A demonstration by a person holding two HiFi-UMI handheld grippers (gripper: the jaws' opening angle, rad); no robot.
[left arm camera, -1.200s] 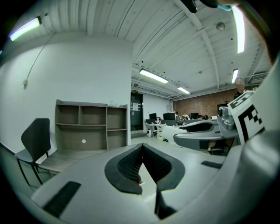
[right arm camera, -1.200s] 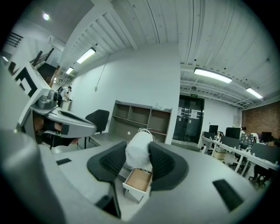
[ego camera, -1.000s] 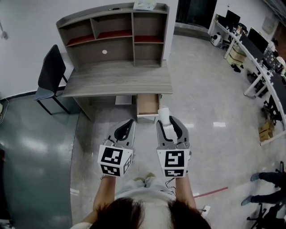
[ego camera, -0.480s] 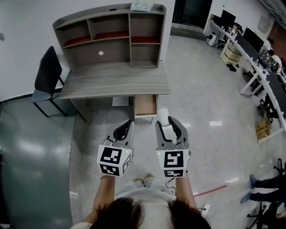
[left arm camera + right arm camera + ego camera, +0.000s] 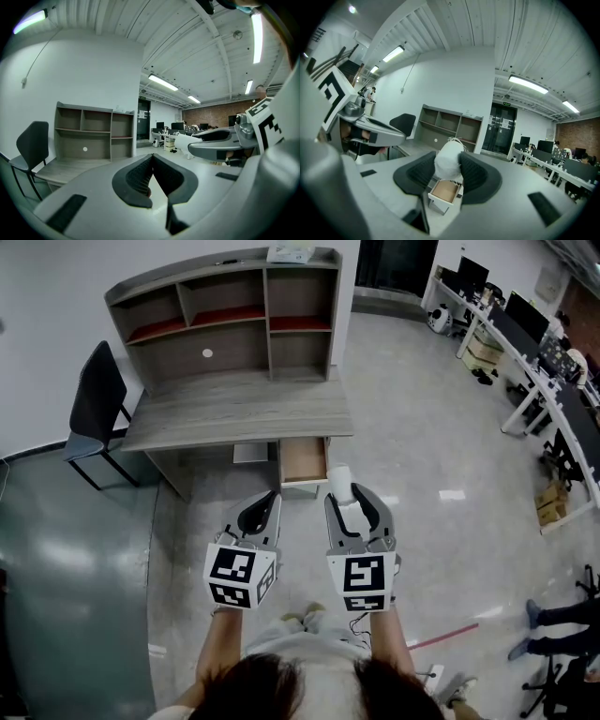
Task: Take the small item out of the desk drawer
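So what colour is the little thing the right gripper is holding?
The small item is white, like a wrapped bundle; the right gripper view shows it best.

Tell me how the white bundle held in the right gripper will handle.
The white bundle probably gives a little: its wrinkled wrapping bulges between the right gripper's pads. It looks light, held by a pinch alone. Its rounded shape suggests it could roll if set down on the desk.
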